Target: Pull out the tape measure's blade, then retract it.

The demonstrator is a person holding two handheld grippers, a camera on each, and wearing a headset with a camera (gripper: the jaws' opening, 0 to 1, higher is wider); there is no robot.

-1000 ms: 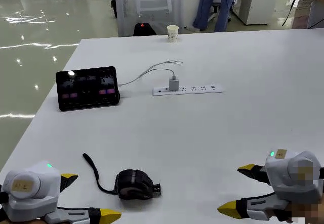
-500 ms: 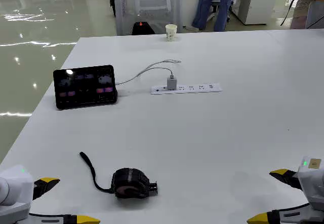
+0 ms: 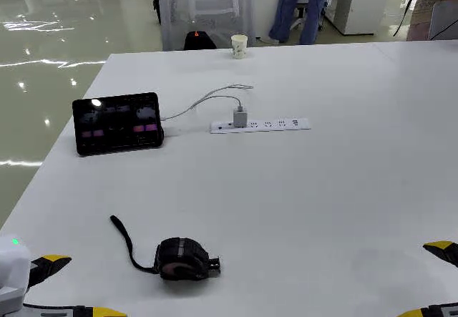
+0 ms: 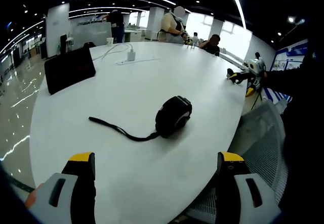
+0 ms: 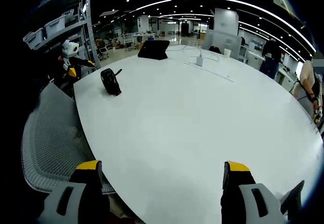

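Two grippers, both mine, and both with jaws spread wide and nothing between them. My left gripper (image 3: 79,286) sits at the near left corner of the white table (image 3: 322,188), and in its own view (image 4: 156,159) the yellow-tipped jaws frame bare tabletop. My right gripper (image 3: 426,280) pokes in at the near right edge, equally idle in its own view (image 5: 162,167).

The tape measure (image 3: 182,259) lies on the table close to the front edge, near my left gripper and well apart from the right one, touched by neither. It is a dark, rounded case (the blade's end hook looks tucked at the case mouth, on the side toward my right gripper). Its black wrist strap (image 3: 125,238) trails away from the case toward the left. From the left gripper view the tape measure (image 4: 173,115) lies ahead of the jaws.

Farther back stand a dark tablet (image 3: 117,122), propped up, and a white power strip (image 3: 260,124) with a charger (image 3: 240,117) plugged in. A paper cup (image 3: 239,45) stands at the far edge.
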